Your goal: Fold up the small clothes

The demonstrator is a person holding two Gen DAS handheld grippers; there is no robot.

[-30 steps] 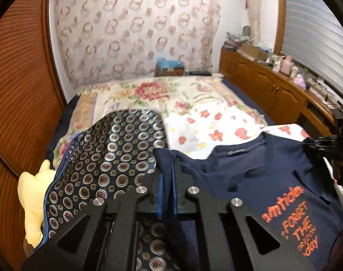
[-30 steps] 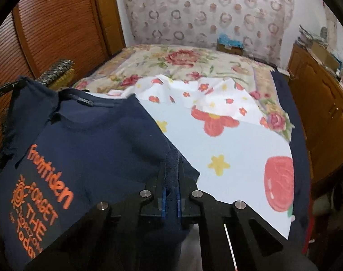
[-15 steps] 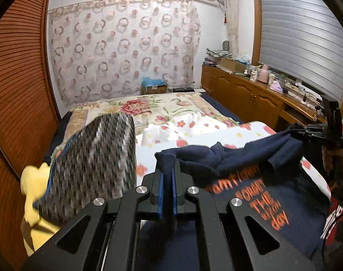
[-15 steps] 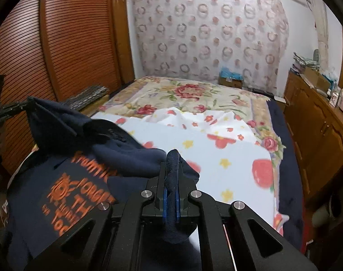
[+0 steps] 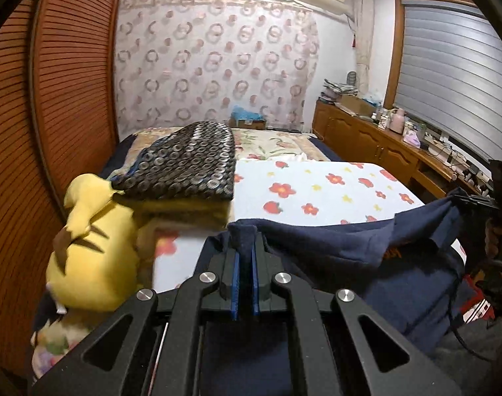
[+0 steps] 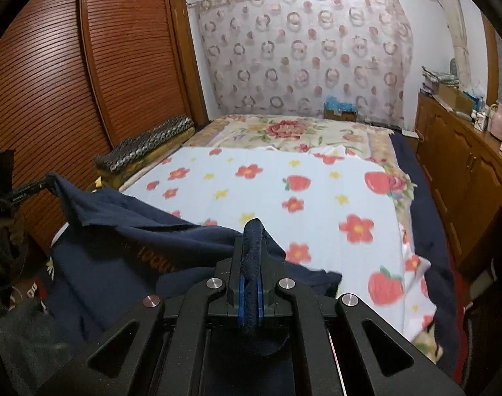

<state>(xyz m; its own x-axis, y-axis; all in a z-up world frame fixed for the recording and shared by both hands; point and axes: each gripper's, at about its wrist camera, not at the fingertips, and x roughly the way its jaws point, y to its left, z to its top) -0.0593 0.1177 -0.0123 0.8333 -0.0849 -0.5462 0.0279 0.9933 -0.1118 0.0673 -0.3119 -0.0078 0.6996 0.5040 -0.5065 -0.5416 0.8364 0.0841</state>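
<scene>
Navy knit T-shirt (image 5: 333,250) with orange lettering hangs slack and creased, stretched like a hammock between both tools above the white flower-and-strawberry printed sheet (image 5: 317,184) at the bed's near end. Black left gripper (image 5: 245,257) is clamped on one soft bunched corner; black right gripper (image 6: 251,264) pinches another rolled fold between blue pads. Beside them sit a yellow plush toy (image 5: 92,250) and a dark ring-patterned folded cloth (image 5: 188,165).

Black gripper (image 5: 245,257) linkage, silver screws, blue pads (image 5: 236,283).
</scene>
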